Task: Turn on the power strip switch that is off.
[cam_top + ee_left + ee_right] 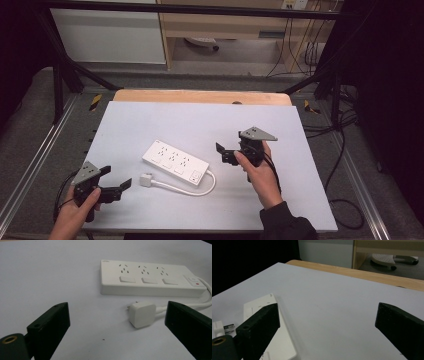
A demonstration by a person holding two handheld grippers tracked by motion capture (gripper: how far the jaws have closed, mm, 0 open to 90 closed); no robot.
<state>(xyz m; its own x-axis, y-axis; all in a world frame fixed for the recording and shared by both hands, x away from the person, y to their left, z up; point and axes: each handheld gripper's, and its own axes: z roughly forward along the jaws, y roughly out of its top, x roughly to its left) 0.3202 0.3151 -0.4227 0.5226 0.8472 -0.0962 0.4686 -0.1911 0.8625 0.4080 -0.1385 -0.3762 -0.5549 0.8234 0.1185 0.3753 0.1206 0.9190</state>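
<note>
Power strip point(175, 162) at centre of white tabletop point(150, 125), its plug point(145, 180) loose just below-left, cable looping right. Left gripper point(119, 178) lower left, jaws wide, aimed at plug, empty. Right gripper point(224, 151) right of strip, jaws wide, empty. Judged step: approach, nothing grasped. Next likely: left closes on plug, right steadies strip.

Looks like a lab/recording rig: white table point(150, 120) inside a black metal frame point(190, 8), dark curtains point(395, 100) at the sides, loose cables point(345, 145) on grey floor point(30, 145), wooden shelving point(225, 25) behind.
</note>
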